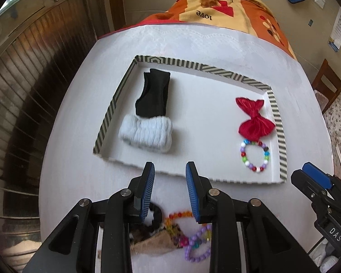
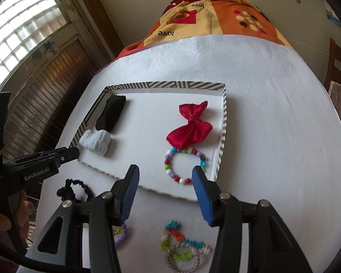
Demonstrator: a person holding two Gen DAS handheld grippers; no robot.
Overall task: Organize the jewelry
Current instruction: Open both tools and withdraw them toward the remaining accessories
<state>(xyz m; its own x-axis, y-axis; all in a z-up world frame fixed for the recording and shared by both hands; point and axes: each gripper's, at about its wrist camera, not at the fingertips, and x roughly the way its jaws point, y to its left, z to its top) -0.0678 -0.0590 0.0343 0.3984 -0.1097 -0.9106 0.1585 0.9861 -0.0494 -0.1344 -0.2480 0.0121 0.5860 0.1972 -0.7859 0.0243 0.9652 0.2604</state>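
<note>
A shallow white tray with a striped rim lies on the white table. In it are a black fabric band, a white fluffy band, a red bow and a multicoloured bead bracelet. My left gripper hovers open over the tray's near edge, nothing between its pads. My right gripper is open too, just short of the bead bracelet, holding nothing. On the table in front of the tray lie a black scrunchie, a purple bead bracelet and more coloured bead bracelets.
A brown fabric piece sits by the scrunchie. An orange patterned cloth covers the table's far end. A wooden chair stands to the right, and louvred shutters are to the left. A hand holds the left gripper's handle.
</note>
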